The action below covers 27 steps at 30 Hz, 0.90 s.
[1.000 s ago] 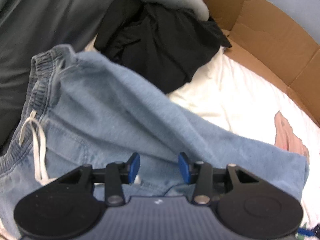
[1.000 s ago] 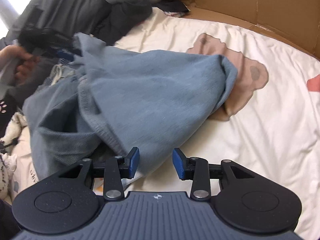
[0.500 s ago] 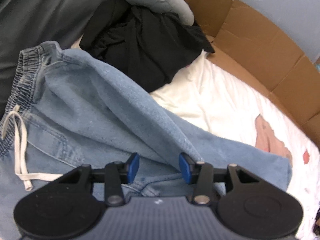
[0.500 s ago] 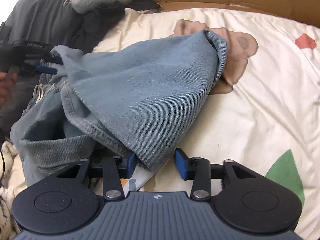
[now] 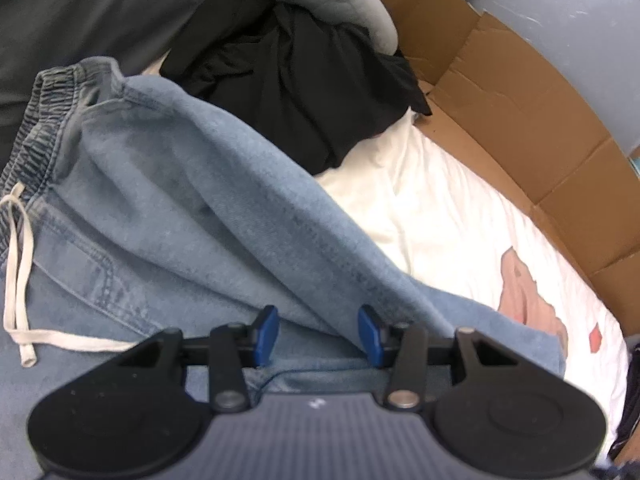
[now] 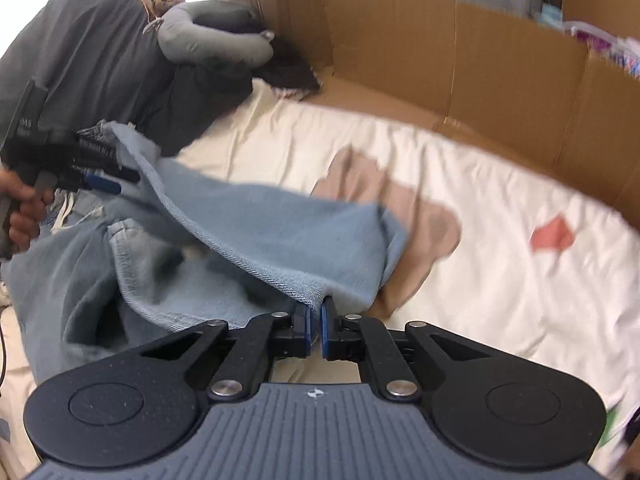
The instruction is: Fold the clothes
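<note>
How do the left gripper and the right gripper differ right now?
The right gripper is shut on the jeans, pinching a hem edge; the left gripper has a wide gap between its blue pads, with denim lying in that gap. The right gripper holds the leg end of the jeans, while the left gripper is near the waistband and drawstring. Both are black with blue pads, angled down at the same jeans.

bed point(image 6: 460, 280) under a cream printed sheet, cardboard along its far edge.
spread with light blue jeans point(image 5: 208, 216) at the near side, waistband and white drawstring point(image 5: 18, 264) to the left; piled at the head with a black garment point(image 5: 304, 92), a grey cushion point(image 6: 212, 40) and a dark grey pillow point(image 6: 76, 52); edged by cardboard point(image 6: 480, 64).
</note>
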### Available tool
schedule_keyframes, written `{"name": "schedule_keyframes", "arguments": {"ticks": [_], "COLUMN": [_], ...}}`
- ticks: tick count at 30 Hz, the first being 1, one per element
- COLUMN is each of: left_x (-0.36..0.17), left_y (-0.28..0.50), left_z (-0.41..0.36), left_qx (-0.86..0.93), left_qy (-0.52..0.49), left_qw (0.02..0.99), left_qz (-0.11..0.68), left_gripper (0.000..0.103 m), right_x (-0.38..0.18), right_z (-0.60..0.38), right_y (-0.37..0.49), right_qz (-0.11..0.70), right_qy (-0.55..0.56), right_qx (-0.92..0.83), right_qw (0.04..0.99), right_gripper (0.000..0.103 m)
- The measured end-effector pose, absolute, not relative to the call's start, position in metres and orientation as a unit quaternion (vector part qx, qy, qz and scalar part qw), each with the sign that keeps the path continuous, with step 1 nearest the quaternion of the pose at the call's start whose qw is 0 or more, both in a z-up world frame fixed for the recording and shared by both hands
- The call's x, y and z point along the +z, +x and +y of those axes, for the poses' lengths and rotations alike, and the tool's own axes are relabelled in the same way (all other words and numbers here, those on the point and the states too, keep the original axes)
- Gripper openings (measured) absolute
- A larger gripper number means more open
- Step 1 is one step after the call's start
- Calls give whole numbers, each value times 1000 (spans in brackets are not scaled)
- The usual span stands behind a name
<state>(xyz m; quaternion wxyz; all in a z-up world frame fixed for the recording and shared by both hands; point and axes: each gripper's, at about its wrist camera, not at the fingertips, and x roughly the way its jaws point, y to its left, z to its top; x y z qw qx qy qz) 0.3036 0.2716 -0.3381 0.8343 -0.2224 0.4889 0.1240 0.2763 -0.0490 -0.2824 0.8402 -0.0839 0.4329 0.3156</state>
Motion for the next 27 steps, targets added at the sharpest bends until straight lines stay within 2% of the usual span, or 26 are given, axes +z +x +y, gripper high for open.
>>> {"name": "schedule_keyframes", "arguments": {"ticks": [9,14,27], "left_x": [-341,-346,-361], "left_y": [316,314,314], "left_z": [257,240,212], "left_qx": [107,90,46], "left_qy": [-192,-173,-138], "left_qw": [840,843,852], "left_qz": [497,502,503], "left_gripper": [48,48,49], "right_x": [-242,-241,-302], "right_z": [-36,-26,-9], "right_y": [344,378,444], "right_qz": [402,398,432], "right_qy": [-145,-172,-185], "right_qx": [314,311,297], "right_qw": [848,846,831], "right_gripper": [2,2,2]}}
